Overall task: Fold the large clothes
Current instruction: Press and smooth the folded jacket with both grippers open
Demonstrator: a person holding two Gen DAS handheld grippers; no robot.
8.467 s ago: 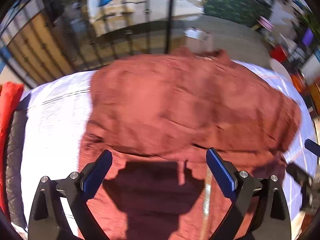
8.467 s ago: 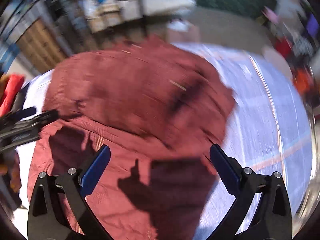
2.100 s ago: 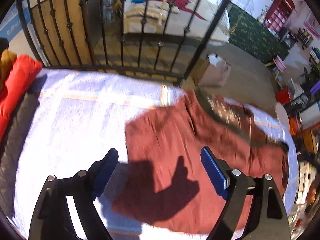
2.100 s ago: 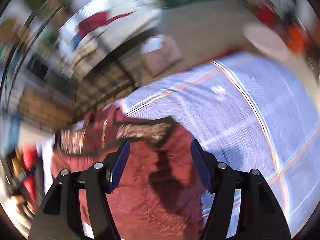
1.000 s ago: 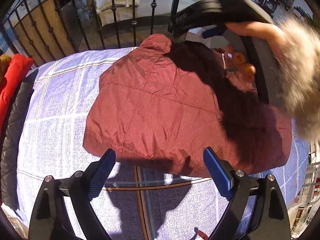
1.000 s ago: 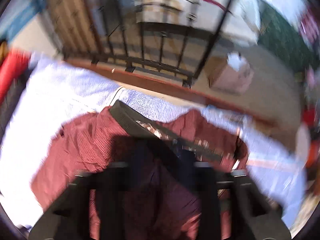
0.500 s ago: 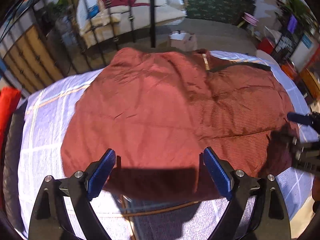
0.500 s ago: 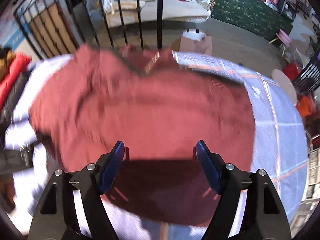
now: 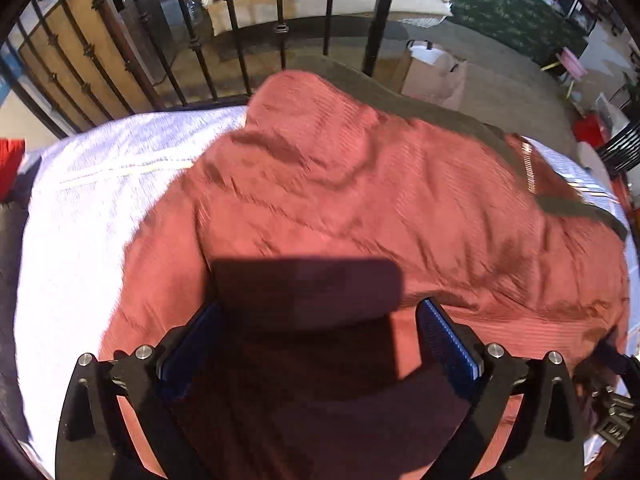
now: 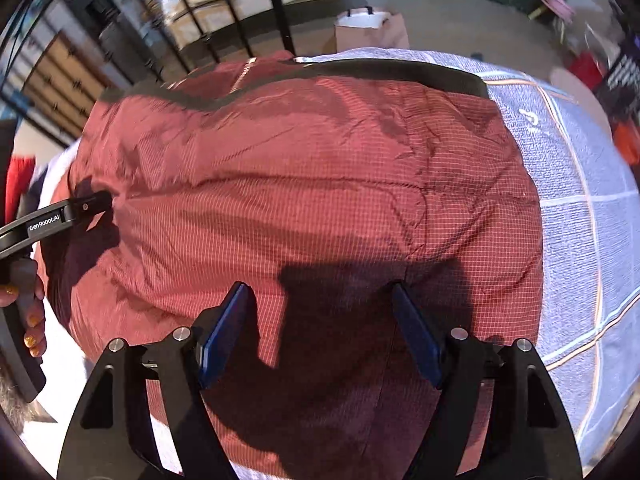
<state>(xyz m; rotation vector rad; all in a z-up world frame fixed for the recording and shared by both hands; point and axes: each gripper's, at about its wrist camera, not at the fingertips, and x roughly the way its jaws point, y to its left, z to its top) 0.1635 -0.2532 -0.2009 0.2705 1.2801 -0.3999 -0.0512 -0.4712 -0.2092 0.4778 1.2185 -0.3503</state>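
A large dark-red quilted jacket (image 9: pixel 360 200) lies spread over the bed, its dark band (image 10: pixel 400 70) and zipper (image 9: pixel 528 168) at the far side. My left gripper (image 9: pixel 320 340) hangs close over the jacket's near left part. Its jaws are opening, and no cloth is pinched between the blue pads. My right gripper (image 10: pixel 322 332) stands open just above the jacket's near right part (image 10: pixel 312 184), also with nothing gripped. In the right wrist view the left gripper (image 10: pixel 90 204) shows at the left edge, held by a hand (image 10: pixel 24 308).
A pale checked bed cover (image 10: pixel 580 200) lies under the jacket. A black iron bed rail (image 9: pixel 240 40) runs along the far edge, with a paper bag (image 10: pixel 368 28) on the floor beyond. Red bedding (image 9: pixel 10 160) sits at the left.
Both grippers have come down closer over the jacket, which now fills more of each view. The left jaws stand wider apart than before.
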